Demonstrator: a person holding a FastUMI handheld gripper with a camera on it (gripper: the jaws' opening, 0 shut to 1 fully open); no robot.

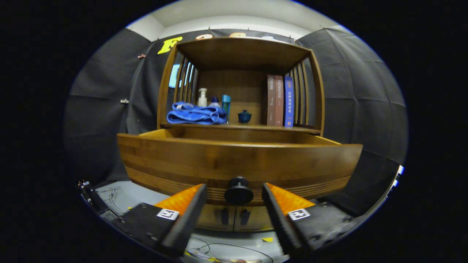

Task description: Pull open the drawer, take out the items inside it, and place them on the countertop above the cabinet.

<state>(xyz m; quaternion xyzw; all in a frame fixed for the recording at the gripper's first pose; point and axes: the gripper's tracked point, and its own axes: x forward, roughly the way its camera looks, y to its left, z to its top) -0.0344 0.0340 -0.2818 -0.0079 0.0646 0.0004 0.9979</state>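
my gripper is spread wide and holds nothing; the knob sits between the fingers, touching neither as far as i can tell. the drawer stands pulled out from the cabinet, its front close ahead of me. the main risk i see: from this low angle the front panel hides the drawer's floor, so i cannot tell what lies inside, and reaching in blind could knock or miss an item. lifting over the front, a finger could also catch its top edge or the knob and shove the drawer back. on the bench above, a towel takes the left side with bottles behind it, a small pot sits mid-way, and books stand at the right edge, so free room is tight; setting things down carelessly could tip the pot or bottles.
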